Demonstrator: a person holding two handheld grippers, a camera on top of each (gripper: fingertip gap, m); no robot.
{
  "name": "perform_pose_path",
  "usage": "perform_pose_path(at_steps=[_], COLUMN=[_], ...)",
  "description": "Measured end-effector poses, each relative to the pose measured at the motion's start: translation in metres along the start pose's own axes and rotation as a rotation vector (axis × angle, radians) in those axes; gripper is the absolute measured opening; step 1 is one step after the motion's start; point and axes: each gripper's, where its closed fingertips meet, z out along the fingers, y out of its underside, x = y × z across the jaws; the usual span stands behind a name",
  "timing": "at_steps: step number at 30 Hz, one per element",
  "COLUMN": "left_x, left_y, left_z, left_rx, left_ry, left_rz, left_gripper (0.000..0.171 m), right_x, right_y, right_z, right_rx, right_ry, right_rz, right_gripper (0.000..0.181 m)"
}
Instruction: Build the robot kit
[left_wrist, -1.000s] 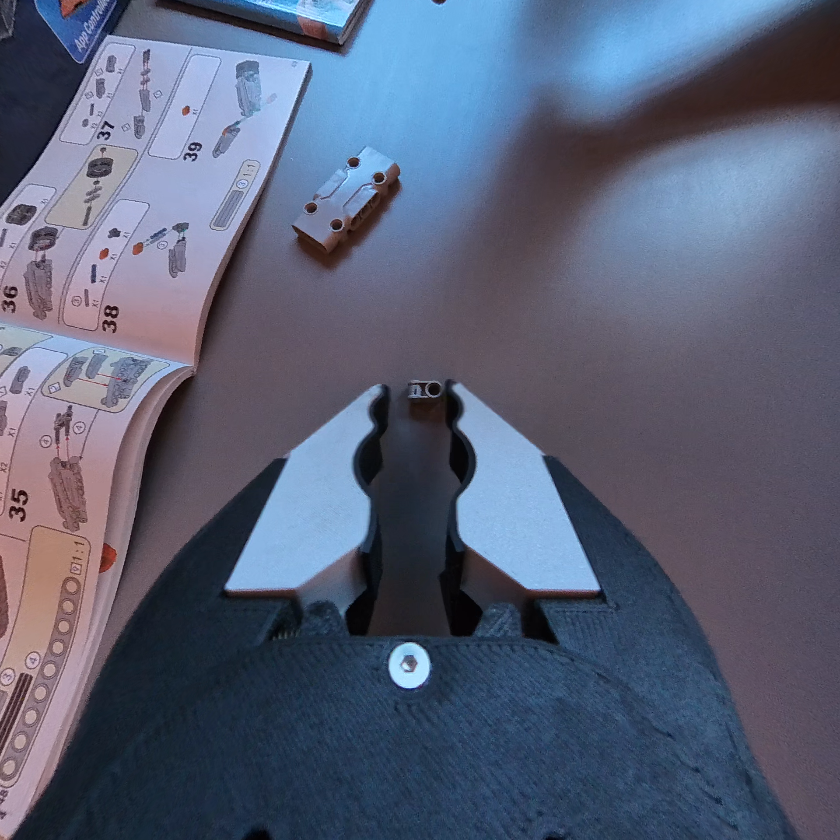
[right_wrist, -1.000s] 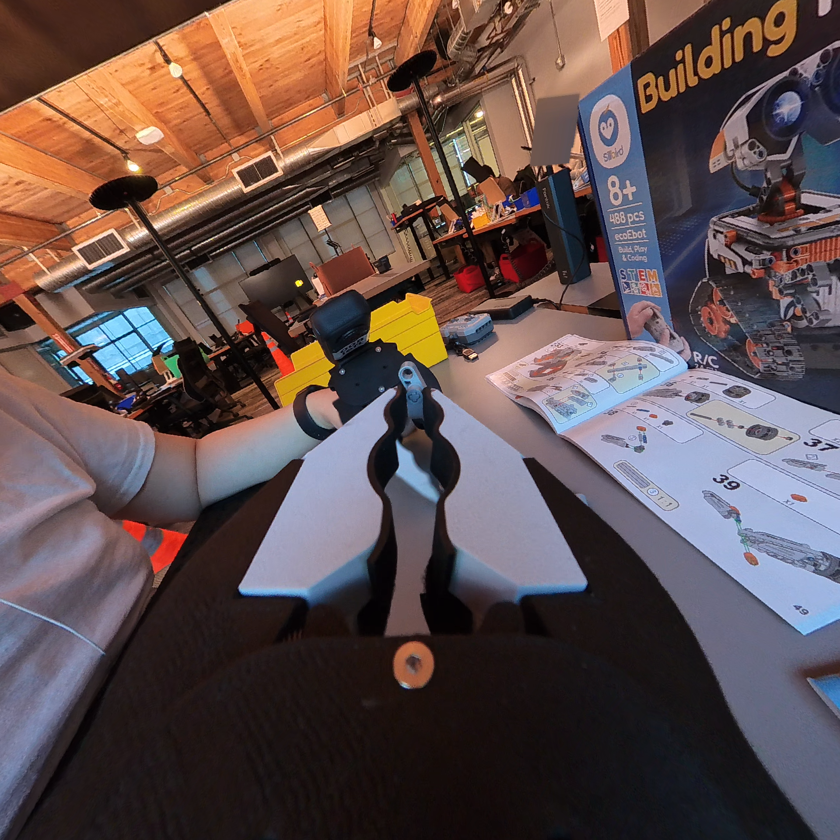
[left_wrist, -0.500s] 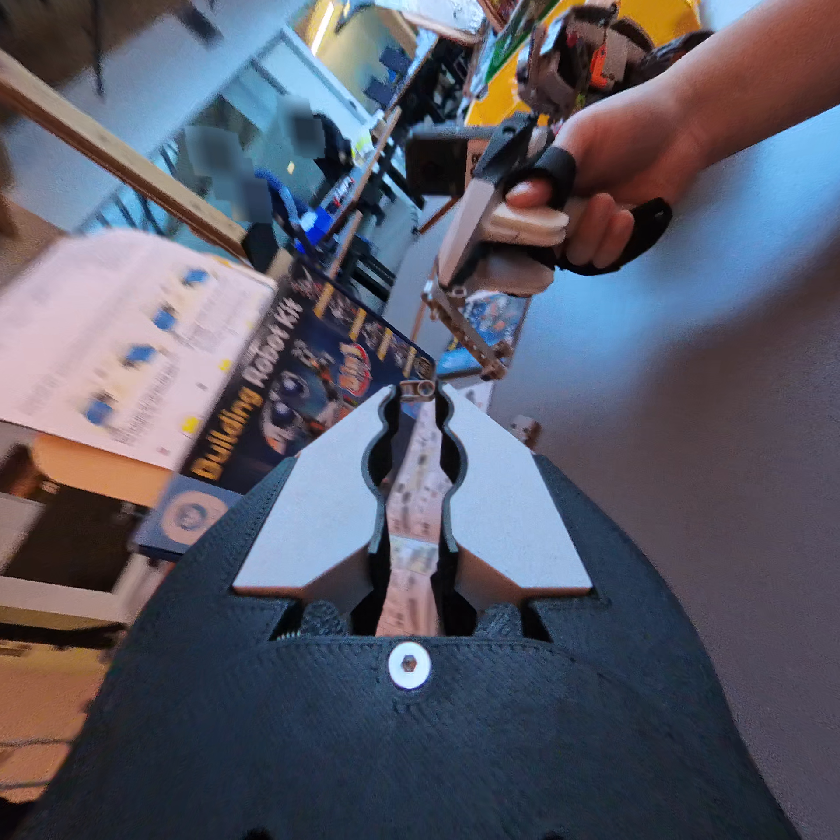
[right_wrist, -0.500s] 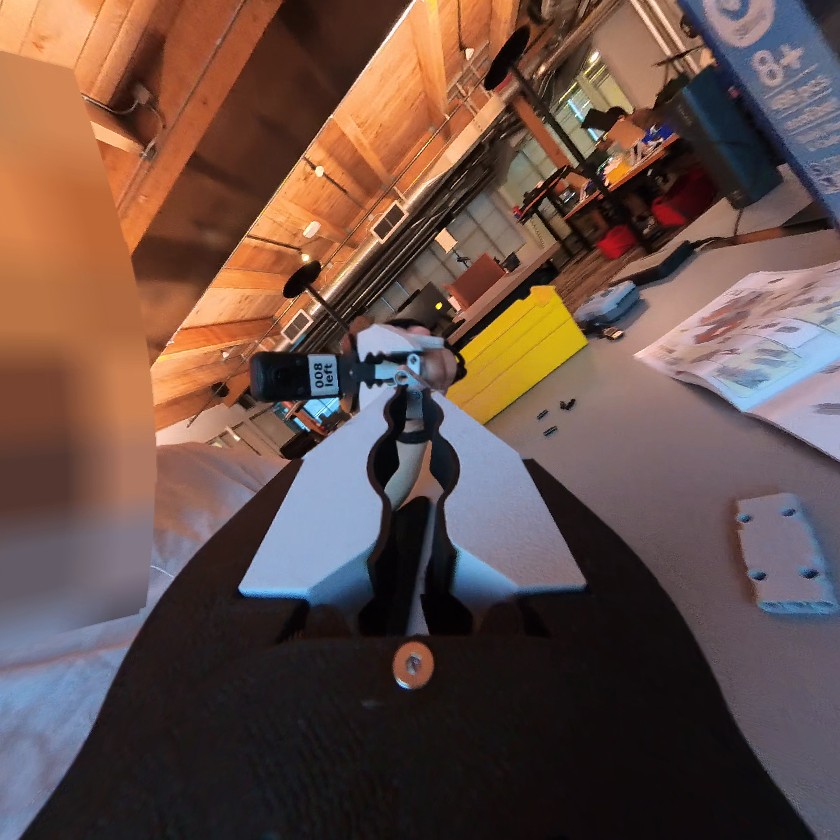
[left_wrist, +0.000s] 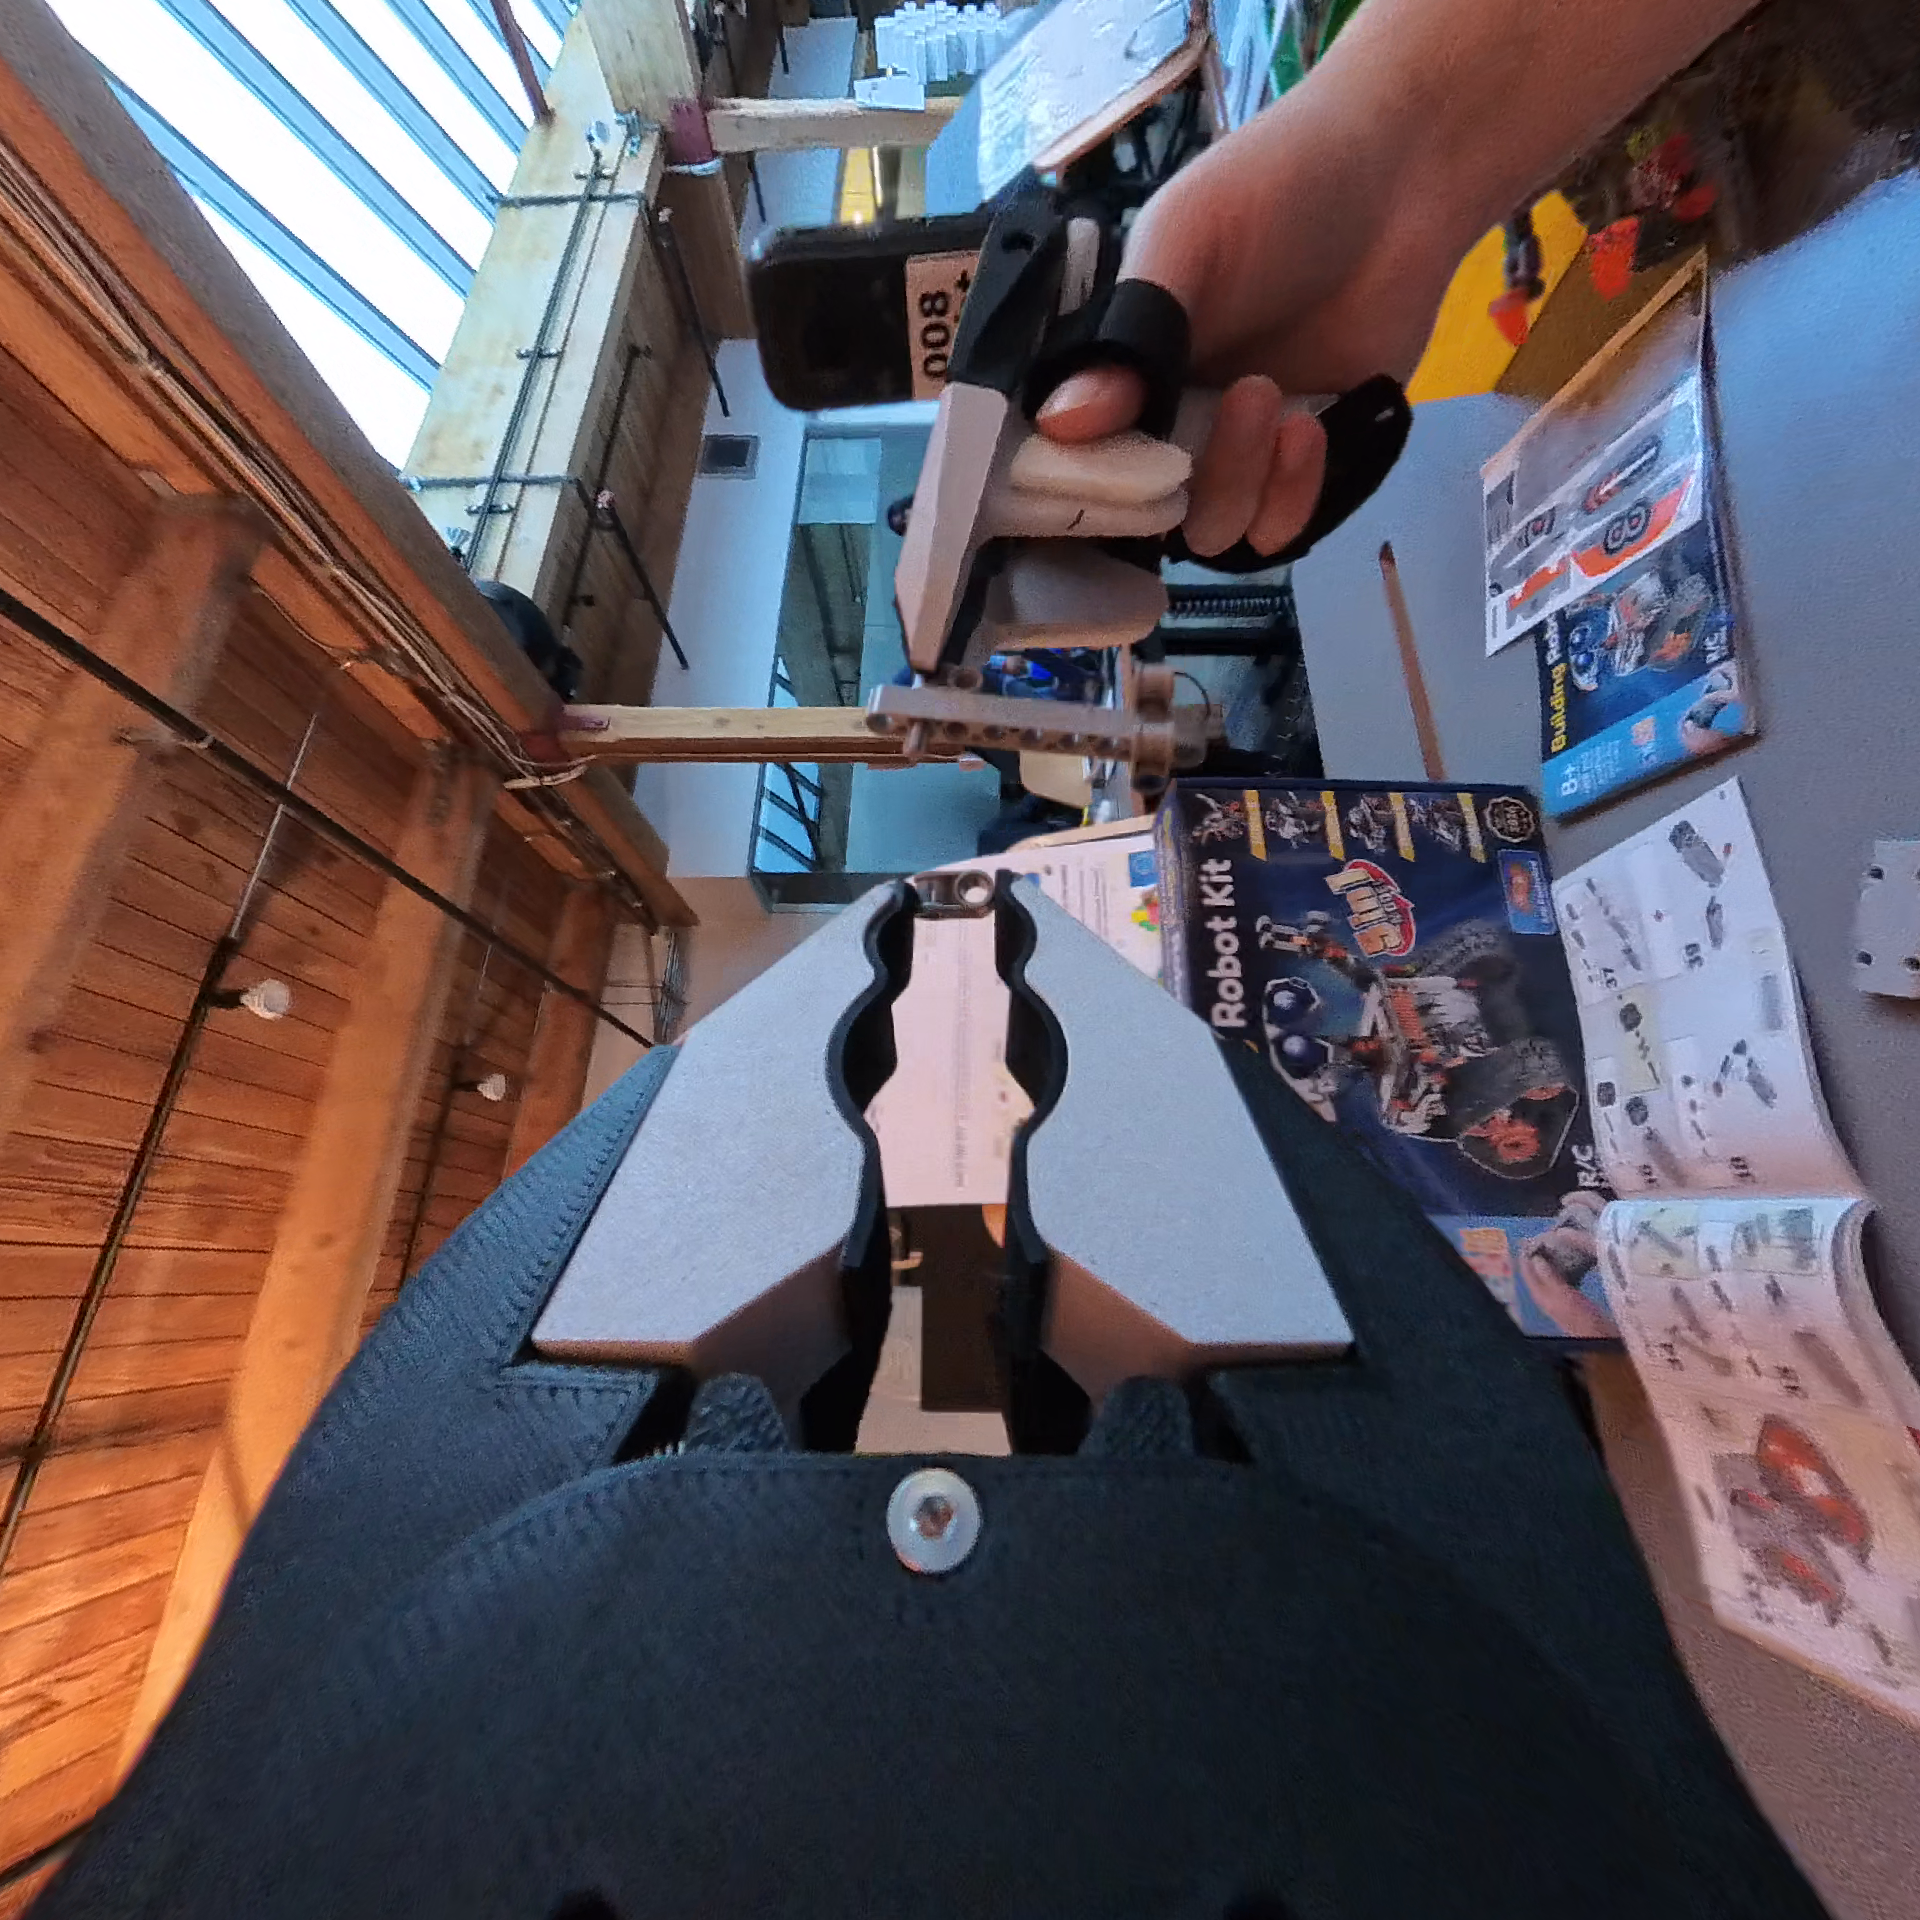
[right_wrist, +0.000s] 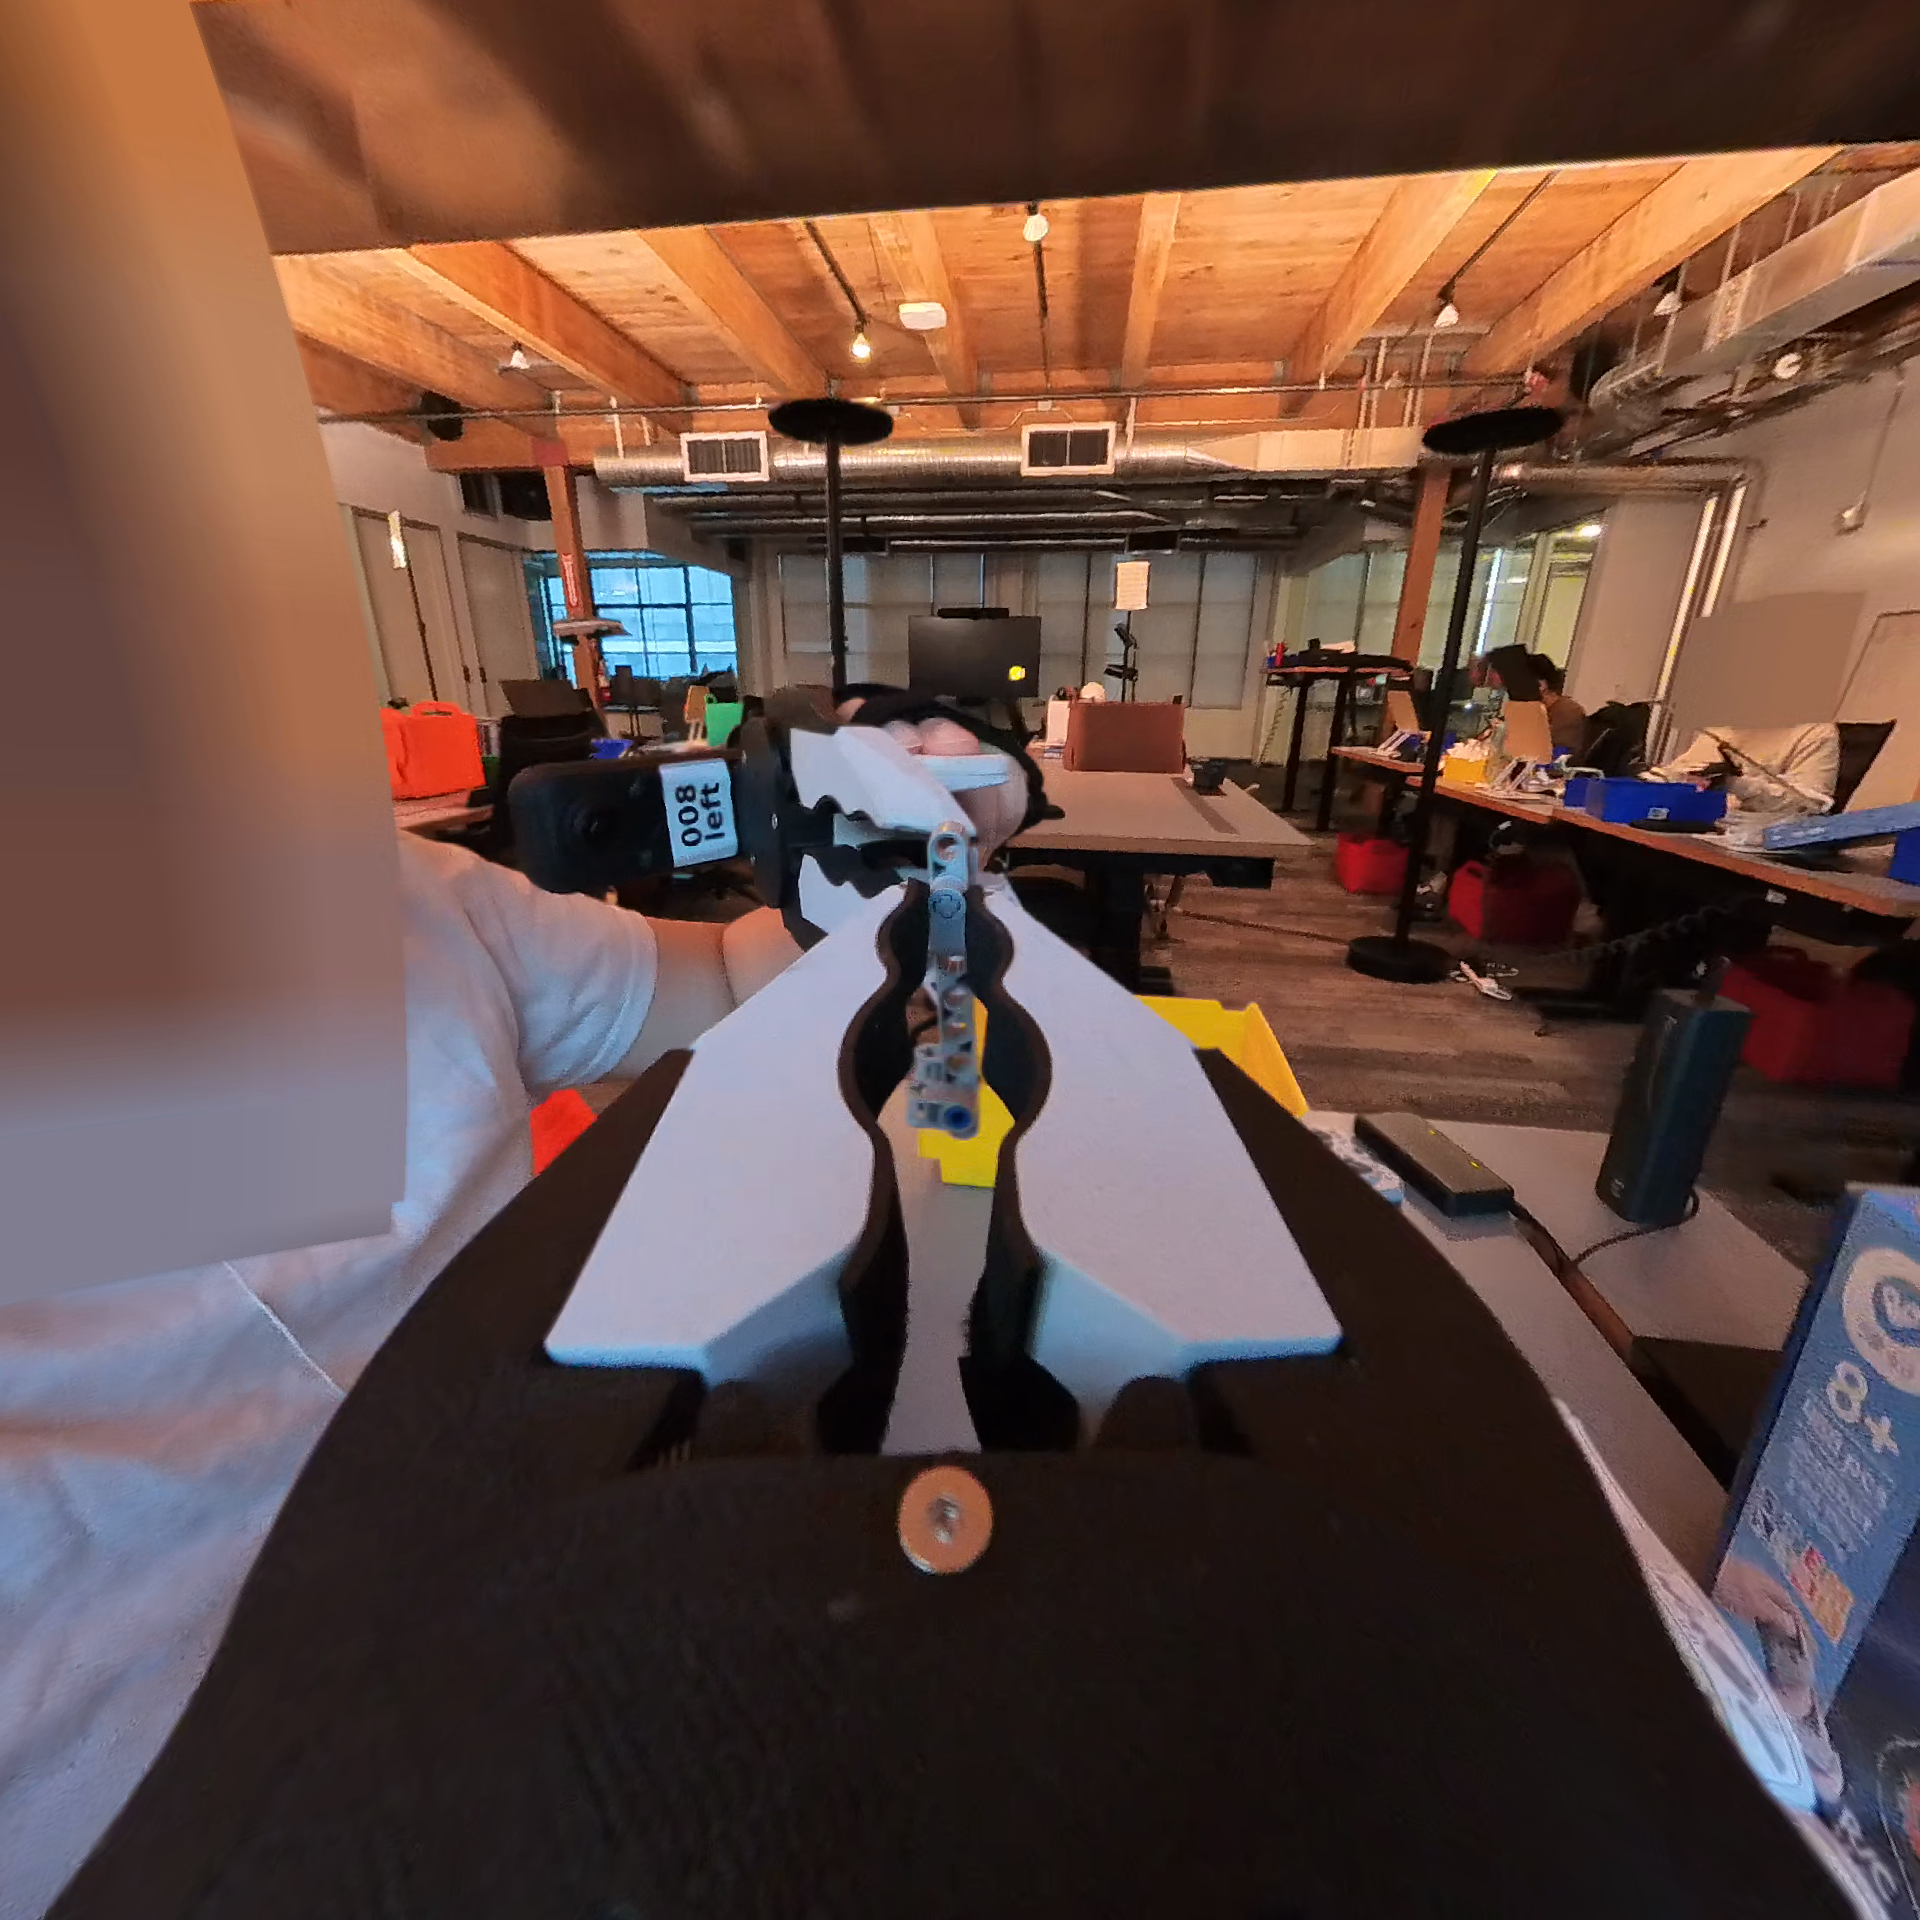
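Wide open workshop here: timber ceiling beams (right_wrist: 727, 301) overhead with small track lights (right_wrist: 860, 343) and silver ducting (right_wrist: 1143, 457). Grey desks (right_wrist: 1153, 821) run back to blind-covered windows (right_wrist: 1195, 613); two black pole stands (right_wrist: 1455, 707) rise from the wood floor (right_wrist: 1403, 1049).

My right tongs' long grey beam (right_wrist: 943, 1023) half hidden between the fingers, instruction booklet (left_wrist: 1766, 1403) right of my left tongs blurred and cropped, blue box (right_wrist: 1829, 1455) cut off at right.
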Motion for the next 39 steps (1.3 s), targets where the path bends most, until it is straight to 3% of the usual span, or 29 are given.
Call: perform_pose_path(at_steps=[5,12,25,39], left_x=[-0.043,-0.062,-0.068,-0.066], left_y=[-0.024,-0.041,-0.059,-0.059], left_z=[-0.011,-0.018,-0.023,-0.017], left_rx=[0.038,0.049,0.037,-0.018], left_ry=[-0.014,-0.030,-0.020,0.027], left_rz=[0.014,0.072,0.136,0.140], left_gripper=[0.013,0.013,0.013,0.013], right_x=[-0.020,-0.048,-0.064,-0.061], right_y=[-0.031,-0.048,-0.052,-0.050], right_z=[0.016,0.028,0.036,0.035], right_rx=[-0.057,-0.089,-0.100,-0.108], right_ry=[-0.011,-0.001,0.047,0.084], right_rz=[0.057,0.067,0.057,0.050], right_gripper=[0.006,0.006,0.006,0.006])
